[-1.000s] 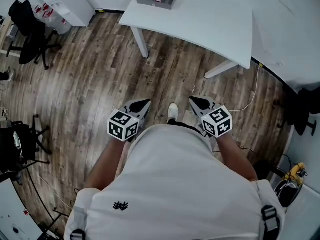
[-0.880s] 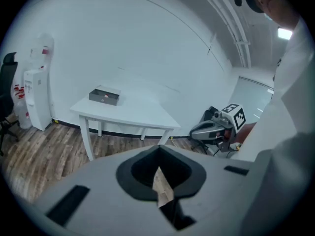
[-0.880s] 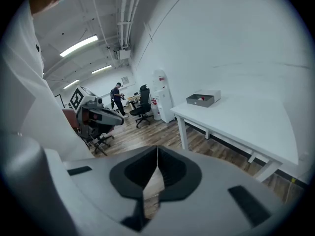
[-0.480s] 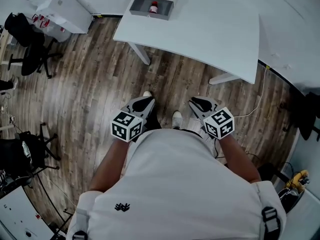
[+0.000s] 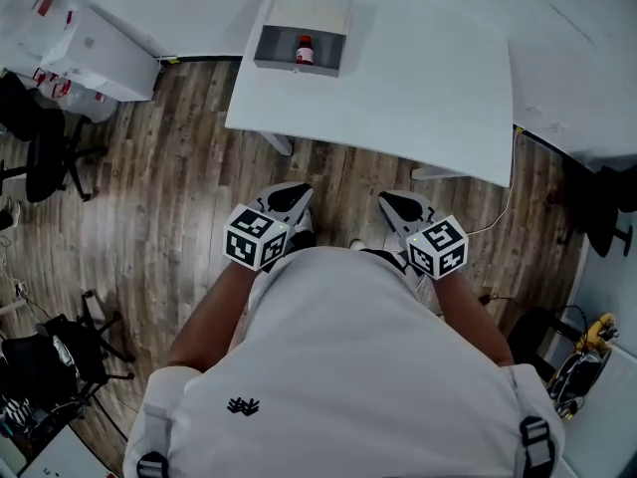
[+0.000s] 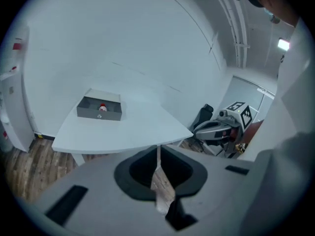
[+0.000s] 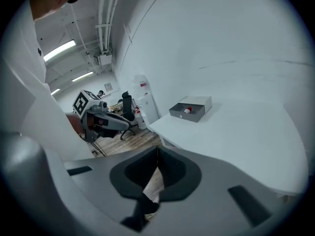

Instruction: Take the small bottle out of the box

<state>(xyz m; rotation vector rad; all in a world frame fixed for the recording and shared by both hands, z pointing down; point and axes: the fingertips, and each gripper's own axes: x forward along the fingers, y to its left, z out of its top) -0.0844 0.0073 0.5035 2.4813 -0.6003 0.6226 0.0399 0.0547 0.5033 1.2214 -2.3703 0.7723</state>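
Closer than a second ago, the small red-capped bottle (image 5: 304, 52) stands inside the open grey box (image 5: 269, 65) near the white table's (image 5: 418, 78) far-left corner. Well short of it, the left gripper (image 5: 291, 197), jaws just starting to part, and the right gripper (image 5: 398, 205) are near-closed and empty. Step in, open wide, then descend over the cap.

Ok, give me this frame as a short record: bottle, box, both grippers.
bottle: small, red cap, inside box
box: open, grey, far-left corner of white table
left gripper: low, short of table; fingers about together, have just been opening slightly, nothing between
right gripper: low, short of table; fingers together, empty
task: bottle not yet taken out
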